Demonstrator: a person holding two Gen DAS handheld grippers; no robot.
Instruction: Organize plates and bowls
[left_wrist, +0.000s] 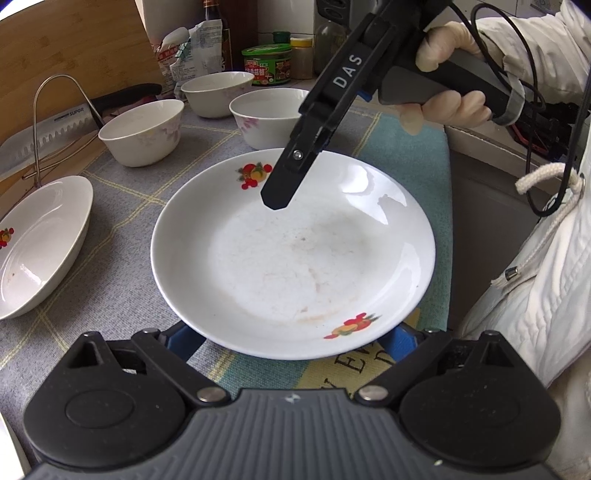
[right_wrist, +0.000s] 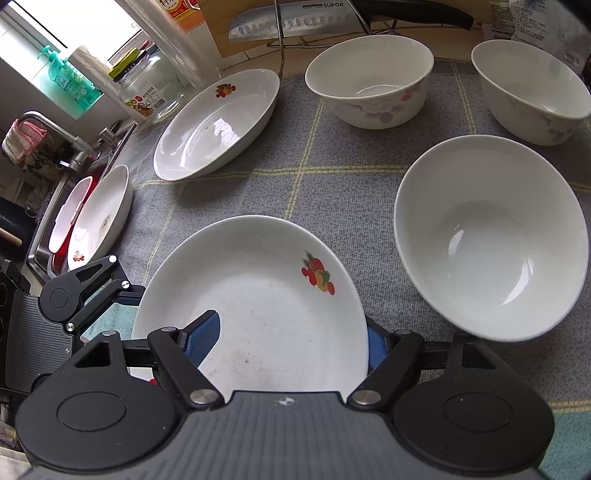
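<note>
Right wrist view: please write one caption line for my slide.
Right gripper straddling a fruit-print plate on grey checked cloth.

three bowls (left_wrist: 142, 133) behind plate (left_wrist: 291, 254), second plate (left_wrist: 40, 243) to its left

Left gripper (left_wrist: 291, 341): we hold it tilted downward, jaws spread wide.
Right gripper (right_wrist: 291, 341): we angle it downward, jaws apart.
Right hand (left_wrist: 448, 74): gloved, wrapped round its handle.

Soft window daylight, plate (left_wrist: 295, 258) glare, fisheye-warped edges
</note>
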